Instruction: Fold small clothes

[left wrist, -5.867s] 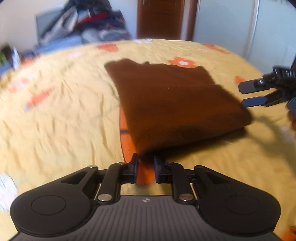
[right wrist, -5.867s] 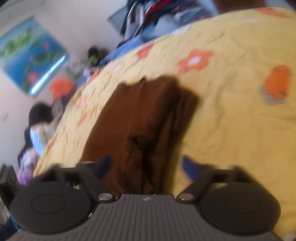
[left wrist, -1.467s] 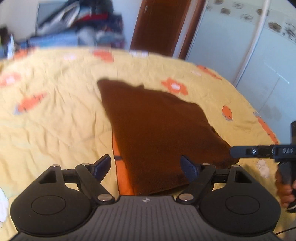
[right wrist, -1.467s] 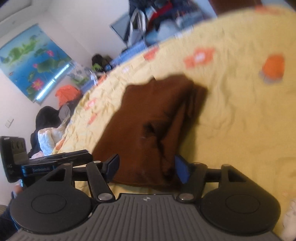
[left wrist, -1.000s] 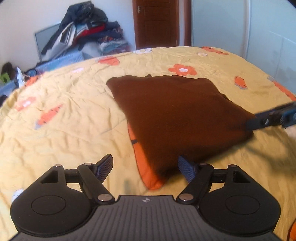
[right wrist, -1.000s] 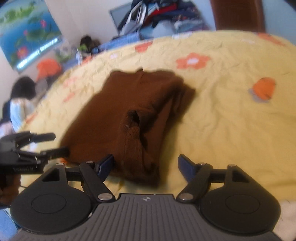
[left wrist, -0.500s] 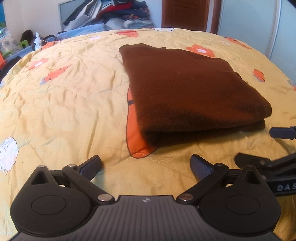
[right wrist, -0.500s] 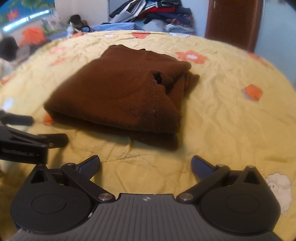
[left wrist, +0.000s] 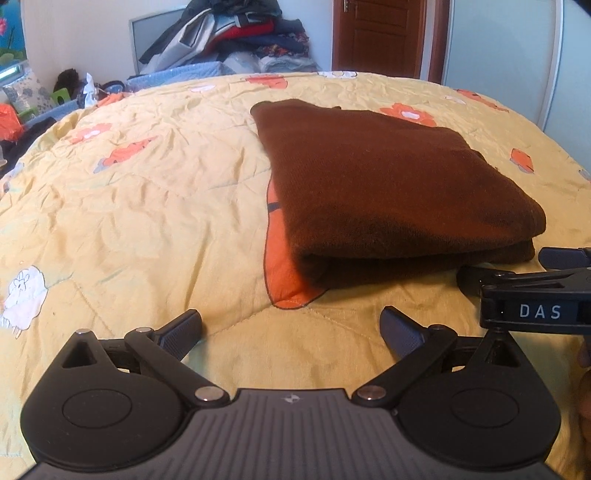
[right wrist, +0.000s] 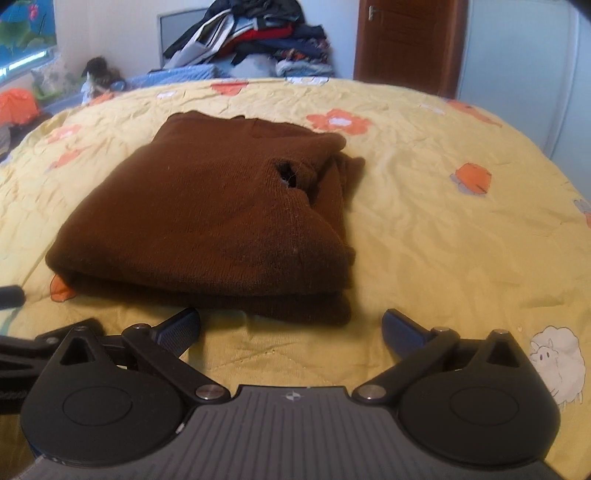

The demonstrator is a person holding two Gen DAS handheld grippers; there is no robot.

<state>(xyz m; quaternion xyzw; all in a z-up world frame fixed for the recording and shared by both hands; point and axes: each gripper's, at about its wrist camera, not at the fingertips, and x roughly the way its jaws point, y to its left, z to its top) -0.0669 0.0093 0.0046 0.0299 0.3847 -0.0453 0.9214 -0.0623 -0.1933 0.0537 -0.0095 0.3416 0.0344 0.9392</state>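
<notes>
A brown knitted garment [left wrist: 388,188] lies folded in a thick rectangle on the yellow bed cover [left wrist: 147,206]. It also shows in the right wrist view [right wrist: 221,218], with a small hole near its right fold. My left gripper [left wrist: 291,328] is open and empty, just short of the garment's near edge. My right gripper [right wrist: 291,328] is open and empty, close to the garment's near fold without touching it. The right gripper also shows at the right edge of the left wrist view [left wrist: 517,269]; part of the left one shows at the left edge of the right wrist view [right wrist: 11,295].
The cover has orange flower and white sheep [right wrist: 557,358] prints. A pile of clothes [left wrist: 236,33] lies behind the bed by the wall. A brown door [left wrist: 376,37] and a pale wardrobe [left wrist: 517,55] stand at the back right. Clutter [left wrist: 22,107] lies left of the bed.
Both grippers have drawn back from the folded garment and sit lower, level with the bed. The left gripper, shut earlier, stands open. The garment lies still.
</notes>
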